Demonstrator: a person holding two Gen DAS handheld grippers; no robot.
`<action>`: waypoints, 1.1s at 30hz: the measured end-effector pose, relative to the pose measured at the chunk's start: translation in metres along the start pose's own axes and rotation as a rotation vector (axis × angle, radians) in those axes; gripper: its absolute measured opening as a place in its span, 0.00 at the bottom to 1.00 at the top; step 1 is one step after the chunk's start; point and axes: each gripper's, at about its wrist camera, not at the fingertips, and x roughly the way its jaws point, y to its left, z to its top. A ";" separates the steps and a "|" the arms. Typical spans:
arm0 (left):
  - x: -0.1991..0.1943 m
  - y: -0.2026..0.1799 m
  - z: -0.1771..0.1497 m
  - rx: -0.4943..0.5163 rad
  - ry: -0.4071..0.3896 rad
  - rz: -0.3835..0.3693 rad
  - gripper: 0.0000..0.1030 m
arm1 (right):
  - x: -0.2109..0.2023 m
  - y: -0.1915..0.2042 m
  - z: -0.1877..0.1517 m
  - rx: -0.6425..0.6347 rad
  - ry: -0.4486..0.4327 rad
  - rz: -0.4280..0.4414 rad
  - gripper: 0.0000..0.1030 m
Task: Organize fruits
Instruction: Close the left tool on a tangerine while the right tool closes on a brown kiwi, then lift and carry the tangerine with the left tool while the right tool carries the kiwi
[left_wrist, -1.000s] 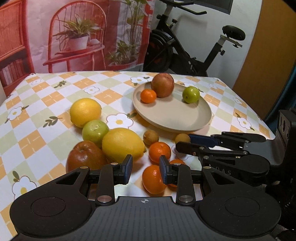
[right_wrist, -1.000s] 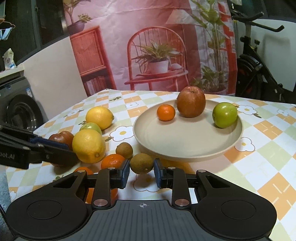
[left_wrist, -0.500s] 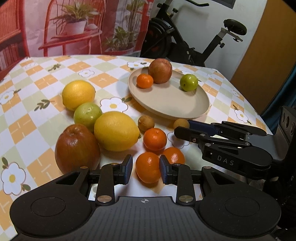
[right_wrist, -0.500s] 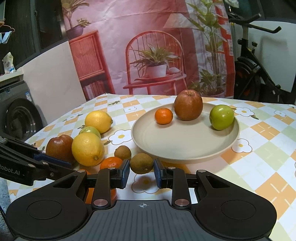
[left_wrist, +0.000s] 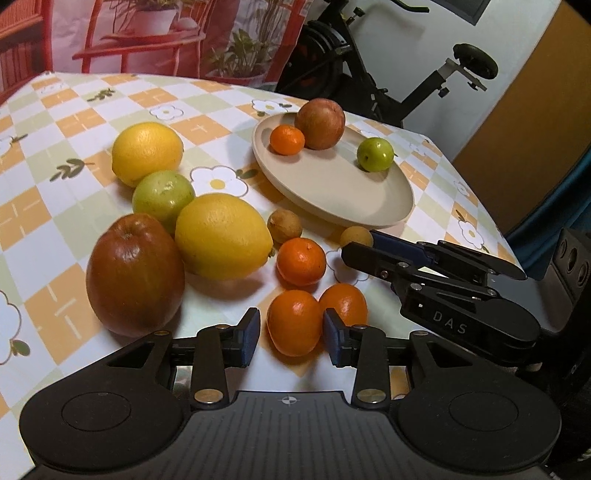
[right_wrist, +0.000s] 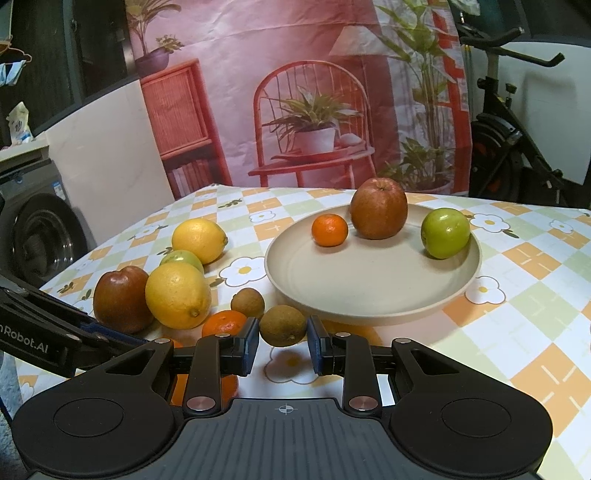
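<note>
Your left claw (left_wrist: 291, 334) straddles the nearest small orange mandarin (left_wrist: 293, 322), jaws just opened wider, pads standing off both flanks, nothing clamped; looks like you're making room before closing on it. A second mandarin (left_wrist: 344, 302) touches the first on its right, so that pad has little room and may nudge it. Your right claw (right_wrist: 282, 341) is at its narrowest, and a small brown kiwi-like fruit (right_wrist: 283, 326) sits between the pads; contact isn't clear, so I can't tell if it's gripped or just framed, and it seems to rest on the surface. The round beige plate (right_wrist: 373, 295) is just beyond it, carrying a mandarin (right_wrist: 329, 230), a red-brown apple (right_wrist: 379, 208) and a small green apple (right_wrist: 446, 232), well apart, so there's space. Loose on the checkered floral surface (left_wrist: 55, 221) are two yellow lemons (left_wrist: 221, 236), a green apple (left_wrist: 163, 194), a dark red apple (left_wrist: 135, 275), a third mandarin (left_wrist: 301, 261) and another brown fruit (left_wrist: 284, 226). My read: plating is early, most fruit left.
</note>
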 end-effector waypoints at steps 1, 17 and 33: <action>0.001 0.000 0.000 -0.004 0.003 -0.006 0.39 | 0.000 0.000 0.000 0.000 0.001 0.001 0.25; -0.008 -0.003 0.002 0.030 -0.051 0.027 0.33 | 0.001 0.000 0.000 0.001 0.002 0.004 0.25; -0.025 -0.021 0.020 0.147 -0.150 0.082 0.33 | -0.004 -0.003 0.002 0.026 -0.036 -0.006 0.25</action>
